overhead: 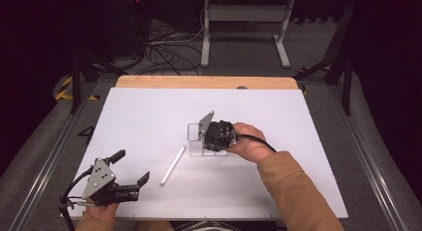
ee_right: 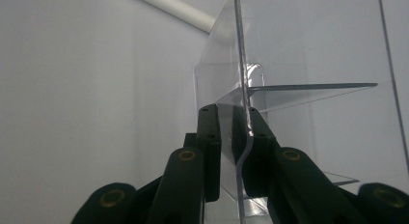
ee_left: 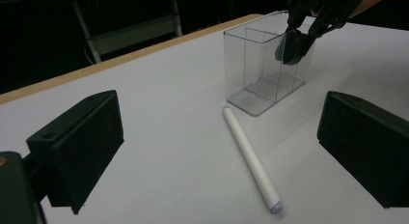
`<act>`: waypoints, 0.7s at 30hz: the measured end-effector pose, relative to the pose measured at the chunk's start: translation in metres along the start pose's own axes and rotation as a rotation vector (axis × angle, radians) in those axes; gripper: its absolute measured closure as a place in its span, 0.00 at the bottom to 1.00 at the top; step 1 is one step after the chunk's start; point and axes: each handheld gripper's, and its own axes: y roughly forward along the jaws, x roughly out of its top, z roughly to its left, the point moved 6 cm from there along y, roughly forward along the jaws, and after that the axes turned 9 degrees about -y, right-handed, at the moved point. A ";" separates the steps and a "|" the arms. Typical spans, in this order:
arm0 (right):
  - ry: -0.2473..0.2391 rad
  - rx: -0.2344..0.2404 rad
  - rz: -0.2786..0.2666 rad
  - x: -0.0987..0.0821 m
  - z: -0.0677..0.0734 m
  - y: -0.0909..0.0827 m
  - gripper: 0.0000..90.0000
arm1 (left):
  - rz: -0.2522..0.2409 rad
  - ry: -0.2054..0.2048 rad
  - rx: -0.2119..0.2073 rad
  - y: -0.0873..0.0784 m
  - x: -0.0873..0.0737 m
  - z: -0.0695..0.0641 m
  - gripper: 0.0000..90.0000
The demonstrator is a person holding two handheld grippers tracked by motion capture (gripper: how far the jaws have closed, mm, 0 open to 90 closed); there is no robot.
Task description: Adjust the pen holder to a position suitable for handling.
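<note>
Near the bench's middle, the right gripper pinched the clear organizer's thin wall, fingers nearly shut. Light, rigid, slippery plastic; its rim suited gripping. Left gripper gaped, empty.

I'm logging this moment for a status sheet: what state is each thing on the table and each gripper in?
Clear plastic organizer: upright on the white table, compartments empty, one wall pinched.
White tube: lying flat beside the organizer, untouched.
Right gripper: shut on the organizer's wall, one jaw on either side.
Left gripper: open, holding nothing, resting near the table's front edge.
</note>
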 end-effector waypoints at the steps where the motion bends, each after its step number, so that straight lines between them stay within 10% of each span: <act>1: 0.004 -0.001 0.002 0.000 0.000 0.000 0.90 | 0.003 0.003 -0.002 0.000 0.000 0.000 0.04; 18: 0.046 -0.014 -0.001 0.002 0.000 0.002 0.89 | 0.005 0.009 -0.011 0.004 0.001 -0.001 0.04; 21: 0.069 -0.018 -0.047 0.000 0.000 -0.002 0.75 | 0.005 0.012 -0.010 0.005 0.001 0.000 0.04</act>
